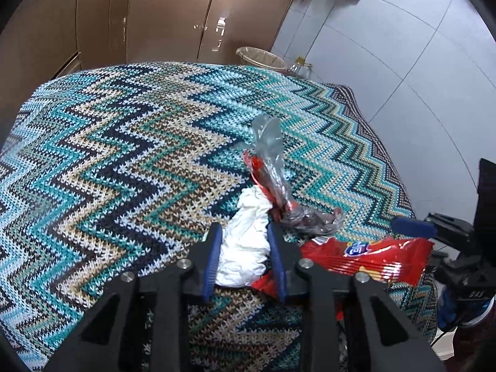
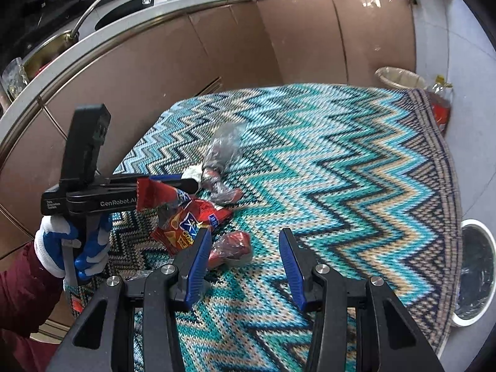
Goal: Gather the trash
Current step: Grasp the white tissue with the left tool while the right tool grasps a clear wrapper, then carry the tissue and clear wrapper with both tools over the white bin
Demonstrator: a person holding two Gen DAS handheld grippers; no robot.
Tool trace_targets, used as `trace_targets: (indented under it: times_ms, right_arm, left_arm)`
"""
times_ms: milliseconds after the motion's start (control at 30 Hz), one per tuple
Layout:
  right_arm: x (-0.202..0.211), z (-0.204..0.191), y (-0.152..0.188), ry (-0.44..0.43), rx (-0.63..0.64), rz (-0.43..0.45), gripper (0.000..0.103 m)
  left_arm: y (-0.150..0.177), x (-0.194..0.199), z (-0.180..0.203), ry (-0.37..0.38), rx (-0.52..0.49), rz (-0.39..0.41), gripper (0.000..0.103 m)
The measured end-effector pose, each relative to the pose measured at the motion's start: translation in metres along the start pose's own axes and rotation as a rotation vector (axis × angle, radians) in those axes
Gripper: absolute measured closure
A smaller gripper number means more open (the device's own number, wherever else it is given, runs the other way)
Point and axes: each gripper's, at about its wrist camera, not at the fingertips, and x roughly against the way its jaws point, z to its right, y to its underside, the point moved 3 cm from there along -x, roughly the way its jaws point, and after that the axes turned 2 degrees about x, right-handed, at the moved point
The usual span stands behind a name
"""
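Nearest me, between the blue pads of my left gripper, sits a crumpled white tissue; the pads press its sides, so I judge it pinched, though the wad is soft and bulges past them. Just right of that gripper lies a red snack wrapper, one corner tucked under the right pad. Ahead of the fingertips a clear plastic wrapper with a red strip rests against the tissue's far end.

My right gripper hangs with its jaws spread and nothing between them. Just inside its left finger lies a small crumpled red-and-clear wrapper, closer to that pad than to the middle of the gap. All this trash rests on the zigzag knitted cloth. Far ahead, past the cloth's edge, stands a lined waste basket; low to the right of the right gripper, a white-rimmed bin sits on the floor.

What could go wrong: the tissue may tear or slip out as I lift, since only its waist is squeezed. The snack wrapper's trapped corner could drag along and drop off short of a bin. The clear wrapper leaning on the tissue may slide away. On the right, closing off-centre could simply push the small wrapper aside, or snag the knitted cloth.
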Motion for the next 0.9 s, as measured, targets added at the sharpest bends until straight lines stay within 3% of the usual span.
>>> trace_targets:
  times_ms: [233, 433, 600, 900]
  right_arm:
    - [-0.020, 0.002, 0.003, -0.029, -0.017, -0.036, 0.061]
    - [-0.021, 0.000, 0.005, -0.044, -0.011, -0.037, 0.083]
    - [-0.010, -0.003, 0.006, -0.033, 0.000, -0.016, 0.090]
    - [0.029, -0.020, 0.011, 0.012, 0.050, 0.046, 0.092]
  left_arm:
    - [0.008, 0.010, -0.004, 0.016, 0.015, 0.024, 0.085]
    - [0.013, 0.028, -0.010, 0.030, 0.043, 0.056, 0.085]
    - [0.015, 0.045, -0.012, 0.022, 0.052, 0.085, 0.085]
    - [0.022, 0.087, -0.004, -0.006, 0.053, 0.154, 0.085]
